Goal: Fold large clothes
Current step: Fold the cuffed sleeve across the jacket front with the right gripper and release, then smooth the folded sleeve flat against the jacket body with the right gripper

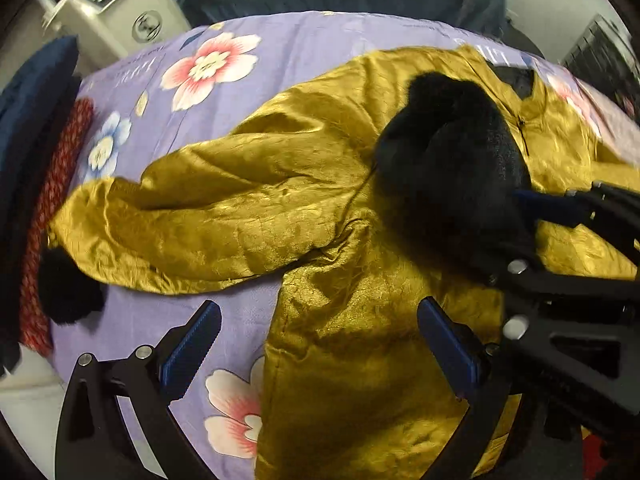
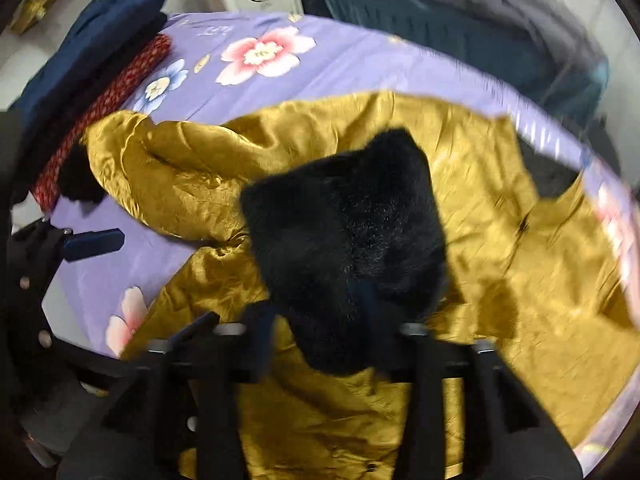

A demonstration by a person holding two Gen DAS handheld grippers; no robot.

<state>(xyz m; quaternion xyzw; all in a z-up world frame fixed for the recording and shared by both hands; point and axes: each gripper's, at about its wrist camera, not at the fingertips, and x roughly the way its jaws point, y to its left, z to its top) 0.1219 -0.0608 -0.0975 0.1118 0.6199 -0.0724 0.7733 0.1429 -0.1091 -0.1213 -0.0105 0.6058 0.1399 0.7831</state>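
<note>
A mustard-gold satin jacket lies spread on the purple floral bedsheet. One sleeve stretches left and ends in a black fur cuff. The other sleeve is folded over the body, so its black fur cuff rests on the chest. My right gripper points down with its jaws apart around the near edge of this cuff, and the pads do not visibly clamp it. In the left wrist view the right gripper comes in from the right. My left gripper stands open over the jacket's side edge, holding nothing.
Folded dark blue clothes and a red patterned garment are stacked at the bed's left edge. A dark blue-grey quilt lies along the far side. A white appliance stands beyond the bed's far left corner.
</note>
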